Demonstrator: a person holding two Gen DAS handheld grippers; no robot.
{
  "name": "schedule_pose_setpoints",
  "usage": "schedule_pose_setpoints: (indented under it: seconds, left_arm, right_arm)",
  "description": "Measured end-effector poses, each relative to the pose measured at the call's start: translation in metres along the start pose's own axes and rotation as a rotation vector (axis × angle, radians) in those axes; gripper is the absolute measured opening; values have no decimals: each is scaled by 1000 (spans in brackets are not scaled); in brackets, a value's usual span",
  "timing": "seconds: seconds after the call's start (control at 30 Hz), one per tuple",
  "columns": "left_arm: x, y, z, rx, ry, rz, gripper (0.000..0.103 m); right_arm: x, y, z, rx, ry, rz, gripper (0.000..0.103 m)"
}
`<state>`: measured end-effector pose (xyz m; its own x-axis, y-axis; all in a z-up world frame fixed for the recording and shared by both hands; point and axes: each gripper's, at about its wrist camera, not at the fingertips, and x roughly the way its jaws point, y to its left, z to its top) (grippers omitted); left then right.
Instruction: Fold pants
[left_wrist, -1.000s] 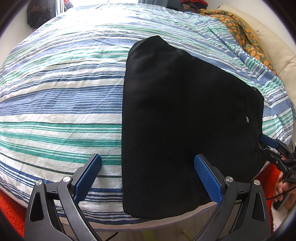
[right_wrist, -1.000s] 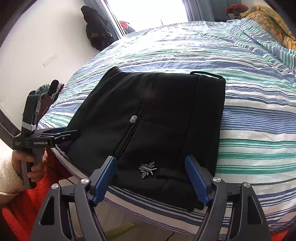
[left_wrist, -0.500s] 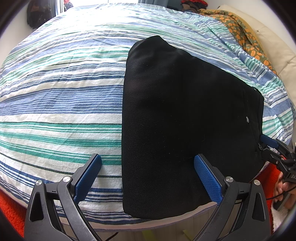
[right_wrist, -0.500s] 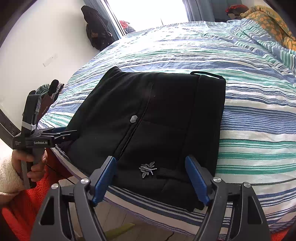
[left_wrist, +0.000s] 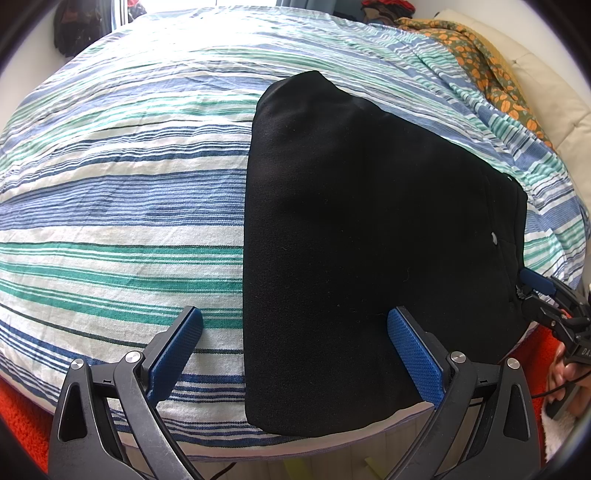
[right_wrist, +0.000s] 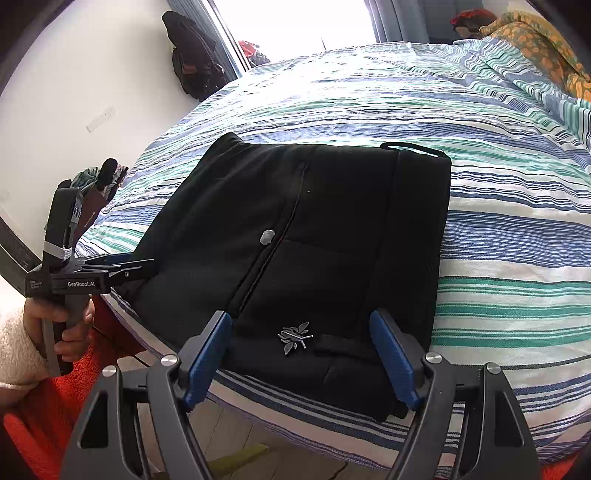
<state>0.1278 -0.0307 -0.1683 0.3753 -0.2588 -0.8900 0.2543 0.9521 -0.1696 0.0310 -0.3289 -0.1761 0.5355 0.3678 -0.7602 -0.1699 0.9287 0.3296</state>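
Note:
Black pants (left_wrist: 369, 229) lie folded into a flat rectangle near the front edge of the striped bed (left_wrist: 122, 206). In the right wrist view the pants (right_wrist: 314, 236) show a silver button, a silver insect emblem and the waistband on the right. My left gripper (left_wrist: 291, 332) is open and empty, its jaws straddling the folded end's left edge just above the fabric. It also shows in the right wrist view (right_wrist: 136, 267) at the pants' left edge. My right gripper (right_wrist: 301, 339) is open and empty, above the waist end near the emblem. It also shows in the left wrist view (left_wrist: 535, 288).
An orange floral blanket (left_wrist: 480, 62) lies at the bed's far right, with a cream headboard beside it. Dark clothes (right_wrist: 192, 70) hang on the white wall by the window. An orange rug (right_wrist: 55, 424) covers the floor in front of the bed.

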Motion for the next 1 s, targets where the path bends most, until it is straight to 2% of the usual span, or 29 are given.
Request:
schedule_pose_setpoints:
  seconds: [0.8,0.87,0.93,1.0]
  left_arm:
    - [0,1,2,-11,14,-3,101]
    - [-4,5,9,-34,40,-31,99]
    - [-16,14,18,-66,13,-70,99]
    - [-26,26,25,-103,-19,-100,99]
  right_arm:
    - [-2,0,0,8,-3,6,78]
    - [-15,-11,4,76,-24,71,77]
    - [-36,-42,5,246,-92,164,77]
    - [-51,-85,1,446,-146,211,77]
